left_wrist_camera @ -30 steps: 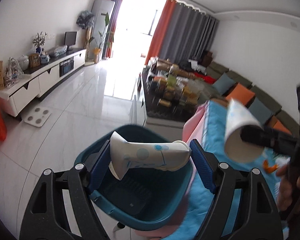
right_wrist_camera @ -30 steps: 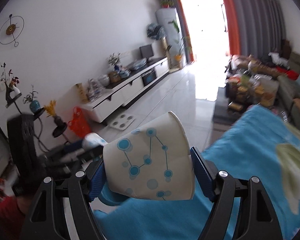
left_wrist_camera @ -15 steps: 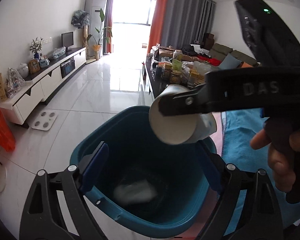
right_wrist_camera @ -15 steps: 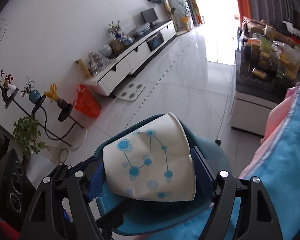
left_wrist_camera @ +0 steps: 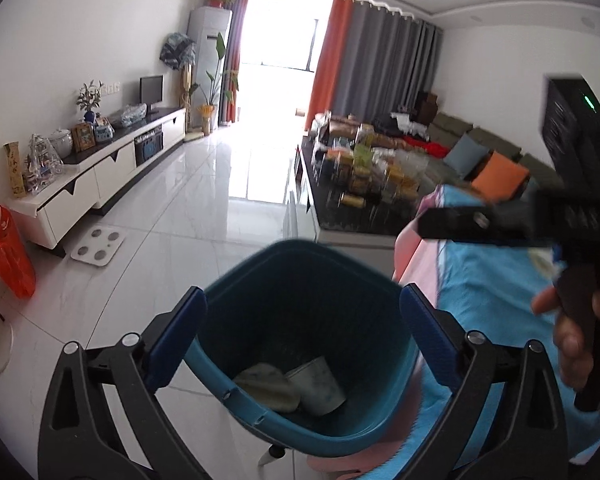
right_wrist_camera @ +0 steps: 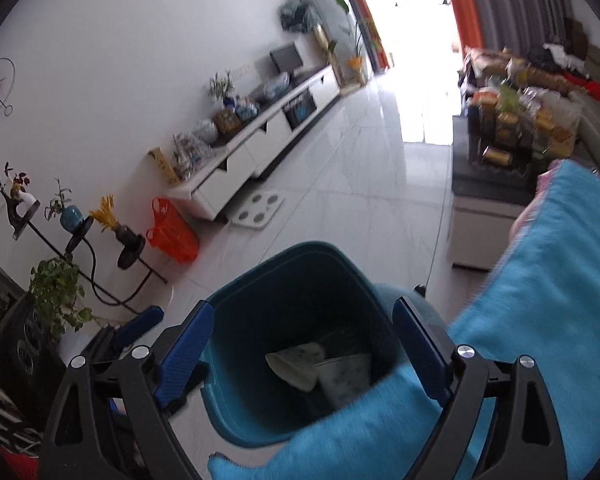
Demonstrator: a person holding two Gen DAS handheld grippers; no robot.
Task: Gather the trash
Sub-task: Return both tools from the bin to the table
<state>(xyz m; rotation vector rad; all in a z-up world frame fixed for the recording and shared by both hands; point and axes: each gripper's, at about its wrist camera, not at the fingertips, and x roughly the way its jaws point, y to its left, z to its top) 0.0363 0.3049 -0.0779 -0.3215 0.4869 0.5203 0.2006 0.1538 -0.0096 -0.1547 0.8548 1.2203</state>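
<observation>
Our left gripper hangs over the deep teal plastic waste bin, jaws opening wide with nothing between the blue pads. Our right gripper does the same from the other side, jaws opening and empty, the bin mouth framed between its fingers. Both crumpled white paper cups with blue dots lie on the bin floor, touching each other, so this drop looks complete. To finish it well, we should lift both tools straight up from the bin's rim before swinging away, so neither pad clips the wall and tips it. The bin stands on the pale tiled floor, tight against the edge of the blue-covered surface, which likely holds any remaining trash.
</observation>
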